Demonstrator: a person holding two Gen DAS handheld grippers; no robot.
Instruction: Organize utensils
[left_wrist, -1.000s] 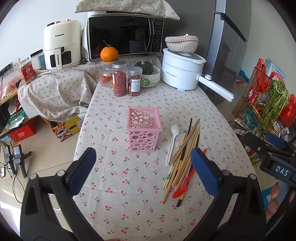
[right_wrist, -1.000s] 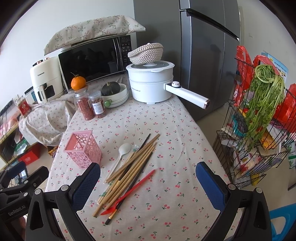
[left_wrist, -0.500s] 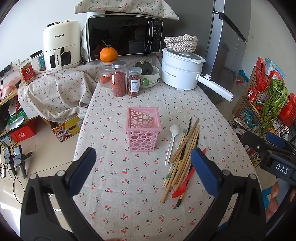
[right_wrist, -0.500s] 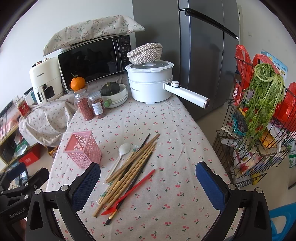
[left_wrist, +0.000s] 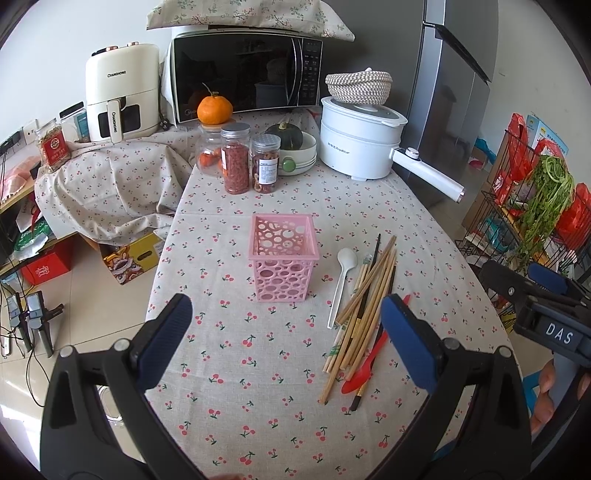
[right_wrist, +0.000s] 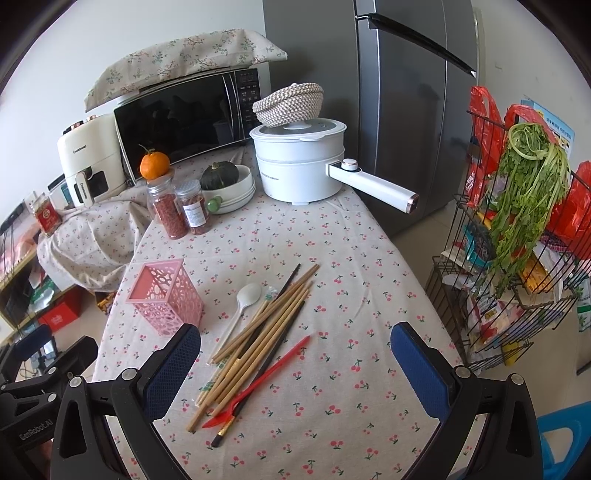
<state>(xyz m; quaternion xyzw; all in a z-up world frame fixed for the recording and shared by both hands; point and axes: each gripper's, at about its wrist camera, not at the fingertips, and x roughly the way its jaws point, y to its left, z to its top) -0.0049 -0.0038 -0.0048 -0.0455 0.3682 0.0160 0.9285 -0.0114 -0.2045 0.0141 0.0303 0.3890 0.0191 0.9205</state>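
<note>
An empty pink perforated holder (left_wrist: 283, 256) (right_wrist: 166, 295) stands upright on the cherry-print tablecloth (left_wrist: 258, 369). To its right lie a white spoon (left_wrist: 342, 278) (right_wrist: 242, 308), a loose pile of wooden and black chopsticks (left_wrist: 364, 306) (right_wrist: 258, 332) and a red spoon (left_wrist: 369, 363) (right_wrist: 258, 384). My left gripper (left_wrist: 286, 345) is open and empty, hovering near the table's front edge. My right gripper (right_wrist: 295, 373) is open and empty, above the near end of the chopsticks.
At the table's back stand several spice jars (left_wrist: 236, 162), an orange (left_wrist: 214, 109), a white bowl with a squash (left_wrist: 295, 147), a white electric pot (left_wrist: 360, 142) with a long handle, a microwave (left_wrist: 243, 74) and an air fryer (left_wrist: 120, 92). A wire rack with greens (right_wrist: 524, 206) stands right of the table.
Both grippers stay open and nearly still. The views shifted only slightly.
</note>
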